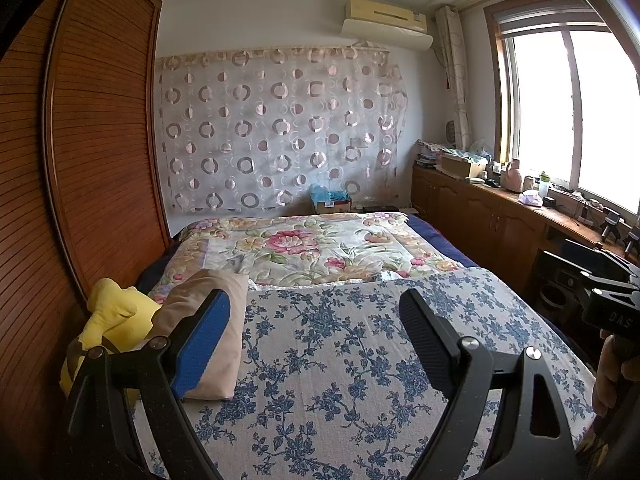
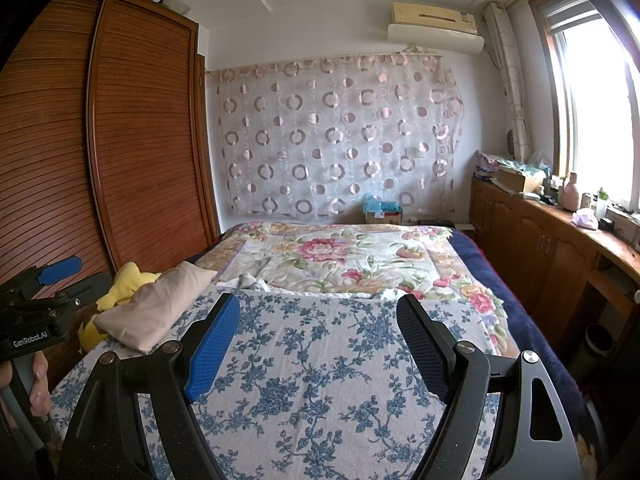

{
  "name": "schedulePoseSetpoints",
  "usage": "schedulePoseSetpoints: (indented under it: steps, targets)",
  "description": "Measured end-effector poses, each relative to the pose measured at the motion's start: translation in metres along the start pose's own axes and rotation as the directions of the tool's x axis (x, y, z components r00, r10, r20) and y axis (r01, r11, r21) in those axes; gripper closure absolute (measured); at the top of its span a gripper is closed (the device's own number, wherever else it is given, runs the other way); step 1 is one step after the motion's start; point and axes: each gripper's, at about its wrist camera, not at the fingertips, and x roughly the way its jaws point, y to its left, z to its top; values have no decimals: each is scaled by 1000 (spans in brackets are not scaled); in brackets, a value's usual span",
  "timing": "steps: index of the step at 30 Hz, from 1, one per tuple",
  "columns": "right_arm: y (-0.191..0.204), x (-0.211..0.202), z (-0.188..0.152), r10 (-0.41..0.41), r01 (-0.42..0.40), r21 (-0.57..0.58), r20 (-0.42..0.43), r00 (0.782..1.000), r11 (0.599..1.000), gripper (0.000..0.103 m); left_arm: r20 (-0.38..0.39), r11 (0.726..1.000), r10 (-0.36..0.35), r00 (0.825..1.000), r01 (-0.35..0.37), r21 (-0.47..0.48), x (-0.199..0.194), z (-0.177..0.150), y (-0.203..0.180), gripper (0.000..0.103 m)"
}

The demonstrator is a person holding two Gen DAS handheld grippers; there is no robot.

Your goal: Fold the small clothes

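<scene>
Both my grippers hang over the blue-flowered sheet [image 2: 320, 360], jaws wide apart and empty. The clothes sit at the bed's left edge: a beige folded piece [image 1: 216, 332], long axis running away from me, and a yellow garment [image 1: 116, 320] bunched beyond it. My left gripper [image 1: 316, 340] is nearer, touching nothing; my right gripper [image 2: 320, 344] is well apart.
</scene>
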Motion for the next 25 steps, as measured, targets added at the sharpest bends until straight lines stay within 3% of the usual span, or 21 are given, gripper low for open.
schedulePoseSetpoints:
  steps: [25]
  targets:
    - [-8, 2, 0, 4, -4, -2, 3, 1000, 1000, 21, 1, 1000, -1, 1000, 1, 2, 1, -2, 2, 16]
